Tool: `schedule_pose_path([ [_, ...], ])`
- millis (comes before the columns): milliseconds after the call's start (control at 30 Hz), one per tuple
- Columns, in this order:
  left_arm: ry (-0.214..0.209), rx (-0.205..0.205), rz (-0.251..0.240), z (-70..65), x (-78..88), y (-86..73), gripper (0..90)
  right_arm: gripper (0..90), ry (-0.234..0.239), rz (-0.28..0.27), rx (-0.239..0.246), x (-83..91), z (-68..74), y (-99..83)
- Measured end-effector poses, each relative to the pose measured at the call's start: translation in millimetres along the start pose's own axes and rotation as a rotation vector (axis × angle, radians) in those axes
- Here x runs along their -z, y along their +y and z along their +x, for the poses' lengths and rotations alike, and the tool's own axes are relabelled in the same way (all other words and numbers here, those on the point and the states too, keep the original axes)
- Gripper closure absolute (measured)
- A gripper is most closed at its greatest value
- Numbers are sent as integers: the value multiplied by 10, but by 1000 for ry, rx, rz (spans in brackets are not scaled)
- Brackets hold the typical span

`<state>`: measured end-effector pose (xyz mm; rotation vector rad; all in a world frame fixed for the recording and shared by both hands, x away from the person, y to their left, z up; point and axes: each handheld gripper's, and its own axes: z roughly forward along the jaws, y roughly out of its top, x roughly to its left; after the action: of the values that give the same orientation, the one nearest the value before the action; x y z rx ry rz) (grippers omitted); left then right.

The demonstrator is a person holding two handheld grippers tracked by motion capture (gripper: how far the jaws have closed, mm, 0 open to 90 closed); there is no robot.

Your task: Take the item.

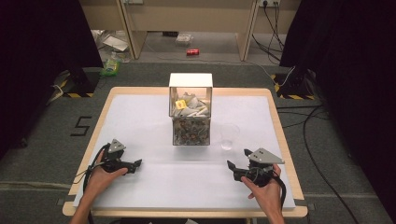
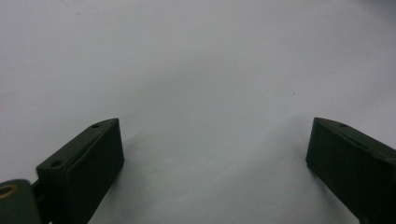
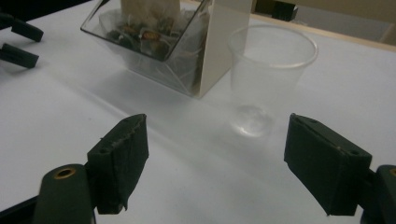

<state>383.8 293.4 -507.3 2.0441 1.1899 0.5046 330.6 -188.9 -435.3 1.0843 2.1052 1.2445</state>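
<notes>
A clear box (image 1: 190, 112) with a white top panel stands at the middle of the table, full of small sachets. To its right stands an empty clear plastic cup (image 1: 229, 136). My left gripper (image 1: 136, 164) rests near the front left, its jaws pointing right. In its own view the left gripper (image 2: 215, 126) is open over bare white tabletop. My right gripper (image 1: 231, 170) sits at the front right, pointing left. The right gripper (image 3: 217, 119) is open and empty, a short way in front of the cup (image 3: 271, 60) and the box (image 3: 159, 42).
The white table surface (image 1: 154, 186) has a wooden rim. The left gripper's jaws (image 3: 18, 44) appear far off at the upper left of the right gripper view. On the floor beyond lie a red can (image 1: 192, 52), a green bottle (image 1: 111, 66) and cables (image 1: 322, 121).
</notes>
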Motion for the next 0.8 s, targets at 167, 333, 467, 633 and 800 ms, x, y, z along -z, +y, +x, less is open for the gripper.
schedule_pose_path([
  [167,0,0,-1,1,0,0,32,249,3,-38,3,37,16,176],
  [333,0,1,-1,-1,-1,0,32,272,7,-76,17,110,40,374],
  [467,0,1,-1,-1,-1,0,32,279,7,-103,36,158,46,520],
  [633,-1,1,0,-1,0,0,32,290,0,-137,25,183,11,659],
  [800,0,1,-1,-2,0,0,32,301,12,-161,37,179,32,786],
])
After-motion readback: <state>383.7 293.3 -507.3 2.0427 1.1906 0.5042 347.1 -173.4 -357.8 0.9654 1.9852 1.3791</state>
